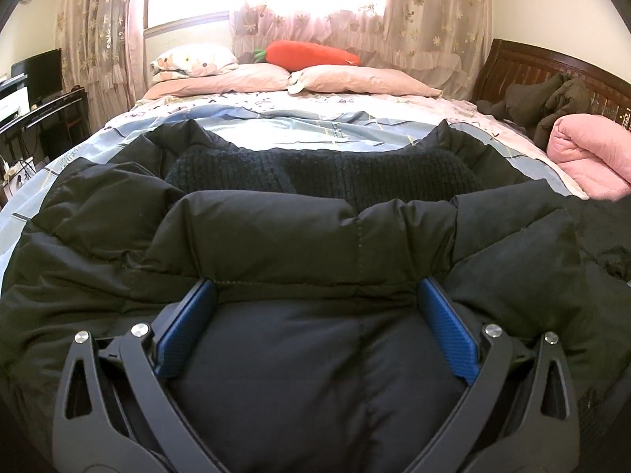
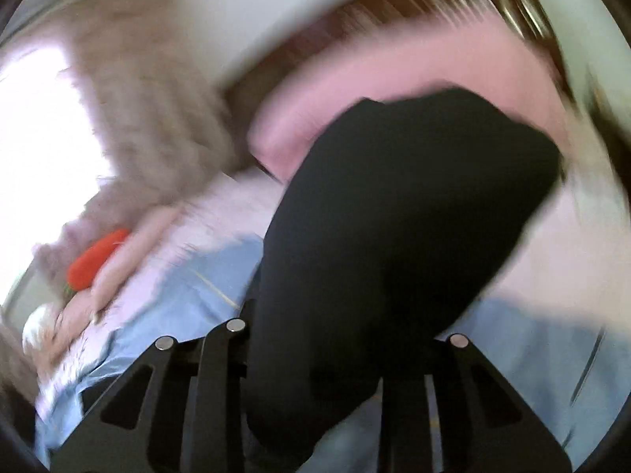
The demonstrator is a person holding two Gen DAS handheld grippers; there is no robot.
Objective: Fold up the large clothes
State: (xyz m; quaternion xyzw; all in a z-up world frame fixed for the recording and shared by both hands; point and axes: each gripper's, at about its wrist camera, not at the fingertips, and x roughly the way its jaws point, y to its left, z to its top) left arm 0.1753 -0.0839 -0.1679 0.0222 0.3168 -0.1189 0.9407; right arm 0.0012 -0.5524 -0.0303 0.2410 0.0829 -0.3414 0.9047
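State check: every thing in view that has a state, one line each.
Black padded jacket: spread on the bed, one fold bunched up between the left fingers.
Left gripper: jaws wide apart, pressed into the jacket.
Right gripper: shut on black fabric, lifted clear of the bed; view blurred.
Black fabric: hanging up off the gripper.
Pink blanket: rolled, at the bed's edge.
Orange carrot plush: lying on the pillows.

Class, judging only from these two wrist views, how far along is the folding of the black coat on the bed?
Early. Done: the coat lies spread on the bed, lining up. In hand: the right gripper is shut on a black part of it, lifted clear of the bed; the left gripper rests open on the padding. Left: no finished fold shows, so nearly all the folding.
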